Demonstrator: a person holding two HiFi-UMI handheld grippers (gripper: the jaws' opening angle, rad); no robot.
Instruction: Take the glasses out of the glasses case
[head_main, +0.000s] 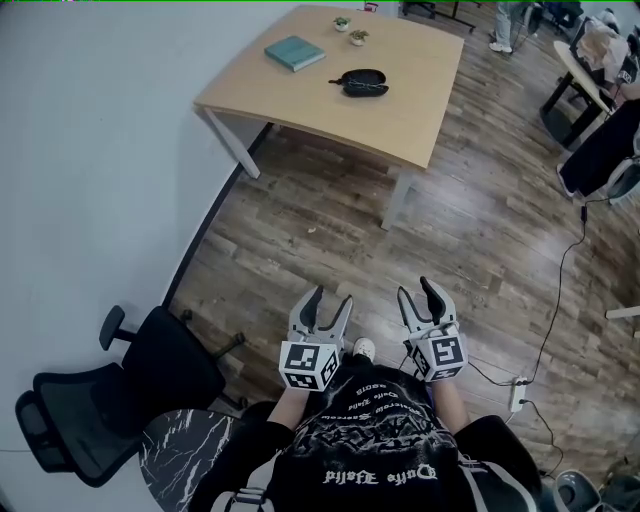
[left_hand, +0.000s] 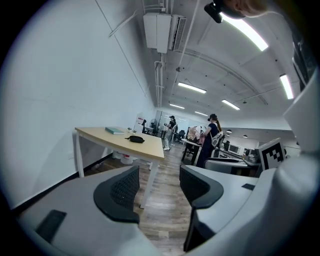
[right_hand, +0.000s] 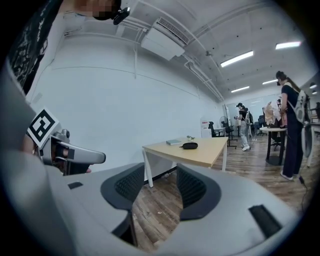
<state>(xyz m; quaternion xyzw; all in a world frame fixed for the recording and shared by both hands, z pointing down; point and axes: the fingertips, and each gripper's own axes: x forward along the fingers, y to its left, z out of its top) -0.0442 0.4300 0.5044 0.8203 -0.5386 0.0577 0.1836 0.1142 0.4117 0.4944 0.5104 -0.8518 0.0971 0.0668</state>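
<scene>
While standing on the wooden floor (head_main: 330, 225) well apart from the worktop (head_main: 420, 95), looking down and ahead at the dark glasses case (head_main: 361, 82) lying flat toward the middle of that worktop, and seeing its long axis running roughly left to right across the head view, only slightly tilted. Not managing to tell at this range whether the case is open or closed, nor which end is which. Noticing a teal book (head_main: 295, 53) lying just to the left of the case and two small potted plants (head_main: 350, 30) sitting beyond it near the far edge. Holding the left hand-held gripper (head_main: 333, 296) and the right hand-held gripper (head_main: 414, 288) side by side in front of the body, low over the floor, both pointing forward toward the worktop and dipping a little below level, marker cubes facing up. Keeping both sets of jaws spread wide, with nothing between the dark pads but floor in the two gripper views. Catching the glasses case (left_hand: 135, 139) far off above the left jaws, and likewise (right_hand: 189, 145) above the right ones, touching neither. Standing beside a black office chair (head_main: 110, 395) at the left.
</scene>
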